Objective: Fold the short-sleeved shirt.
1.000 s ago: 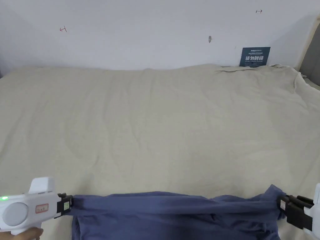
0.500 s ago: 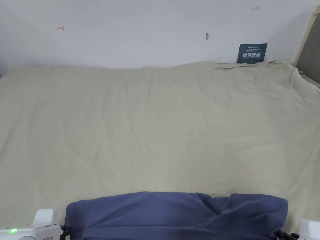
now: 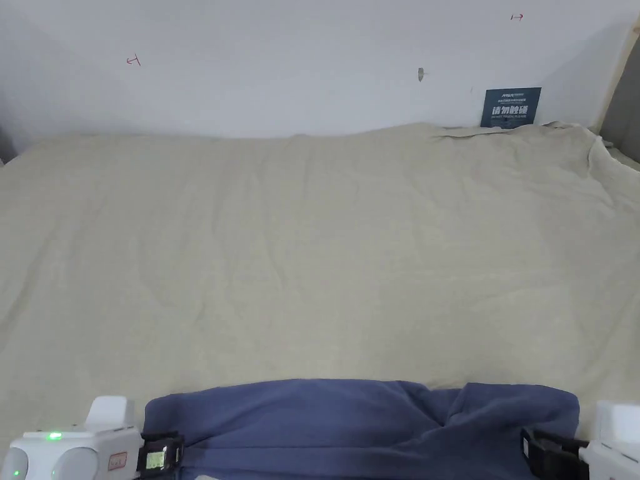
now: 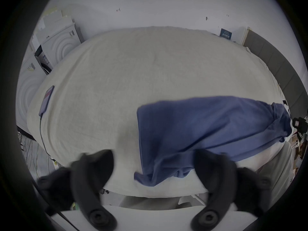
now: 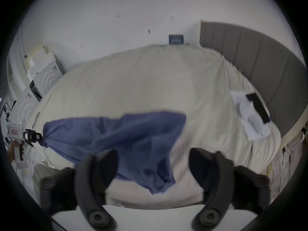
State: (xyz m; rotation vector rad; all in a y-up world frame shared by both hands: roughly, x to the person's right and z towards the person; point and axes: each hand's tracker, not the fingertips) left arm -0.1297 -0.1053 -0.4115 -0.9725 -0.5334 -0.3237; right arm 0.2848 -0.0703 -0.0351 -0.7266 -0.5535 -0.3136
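Jaws of left gripper (image 4: pixel 154 161) wide apart in left gripper view, clamped on nothing; loose bunched corner of blue shirt (image 4: pixel 208 128) lying on bed sheet (image 4: pixel 150 71) between them, touching neither. Same picture for right gripper (image 5: pixel 153 156) in right gripper view: jaws spread, other end of shirt (image 5: pixel 126 138) draped between them and blurred, free of both.

Seen from head view: shirt (image 3: pixel 362 425) laid as wide band along near edge of beige sheet (image 3: pixel 325 250), rounded fold along far side, deep crease right of middle. Left gripper (image 3: pixel 159 456) just beside shirt's left end, green light on white body; right gripper (image 3: pixel 544 453) just beside right end. Contact with cloth there impossible to tell.

From right gripper view, left gripper (image 5: pixel 33 135) far off at shirt's opposite corner, held by a hand (image 5: pixel 11 149) below it.

Elsewhere: phone (image 4: pixel 46 99) with dark cable lying on sheet near left edge, well apart from shirt. White papers (image 5: pixel 250 123) and dark flat device (image 5: pixel 257 108) on sheet at right edge, beside grey padded headboard (image 5: pixel 258 64). Small blue sign (image 3: pixel 510 107) propped against white wall (image 3: pixel 281 62) behind bed.
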